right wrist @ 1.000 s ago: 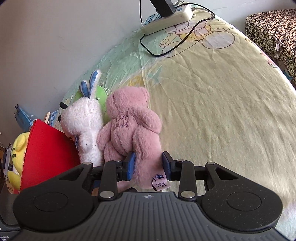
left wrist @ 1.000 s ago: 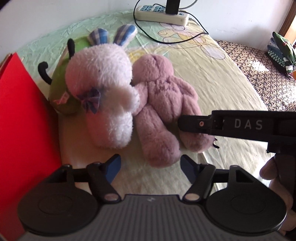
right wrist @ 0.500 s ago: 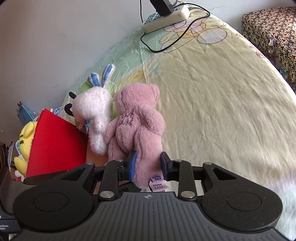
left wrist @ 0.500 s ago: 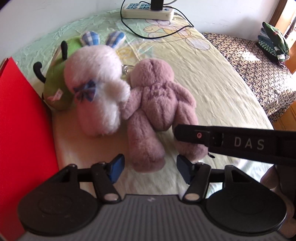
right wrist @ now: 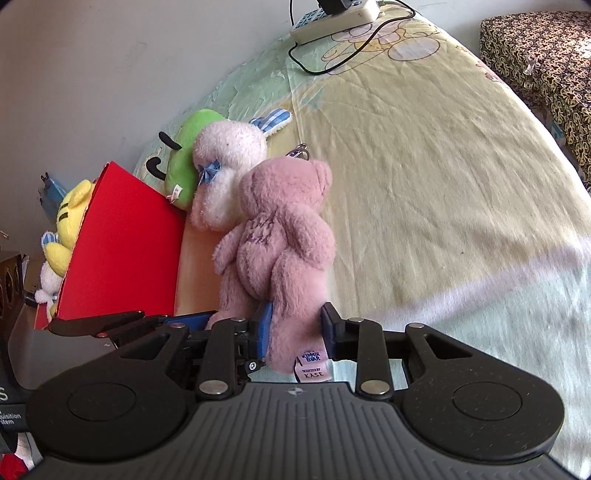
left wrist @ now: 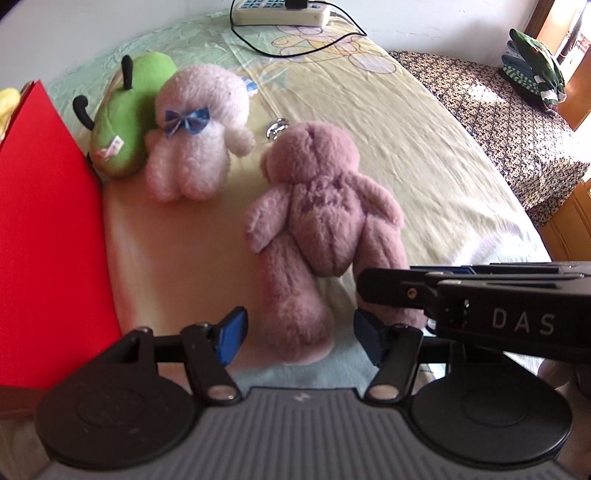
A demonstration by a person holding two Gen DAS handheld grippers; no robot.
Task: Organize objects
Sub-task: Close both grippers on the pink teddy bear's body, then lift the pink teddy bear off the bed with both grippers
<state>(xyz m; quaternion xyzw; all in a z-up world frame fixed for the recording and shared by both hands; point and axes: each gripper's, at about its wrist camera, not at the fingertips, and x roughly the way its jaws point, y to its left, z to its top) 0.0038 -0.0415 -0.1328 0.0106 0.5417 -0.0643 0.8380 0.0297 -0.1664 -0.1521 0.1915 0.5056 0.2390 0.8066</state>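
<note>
A pink plush bear [left wrist: 317, 221] lies on the bed with its back up. My right gripper [right wrist: 297, 326] is shut on one of its legs [right wrist: 295, 310]; in the left wrist view that gripper [left wrist: 384, 291] enters from the right at the same leg. My left gripper [left wrist: 299, 336] is open, its fingers on either side of the bear's other leg, not closed on it. A white plush bunny [left wrist: 199, 133] with a blue bow and a green plush [left wrist: 129, 110] lie together beyond the bear.
A red box wall [left wrist: 44, 229] stands at the left, with a yellow plush [right wrist: 72, 218] behind it. A power strip [left wrist: 284, 13] and black cable lie at the bed's far end. A patterned bench [left wrist: 498, 110] with folded clothes is at the right.
The pink bear has been pulled toward me and away from the white bunny, its leg still in the right gripper. The left gripper has drawn back with it and stays open.
</note>
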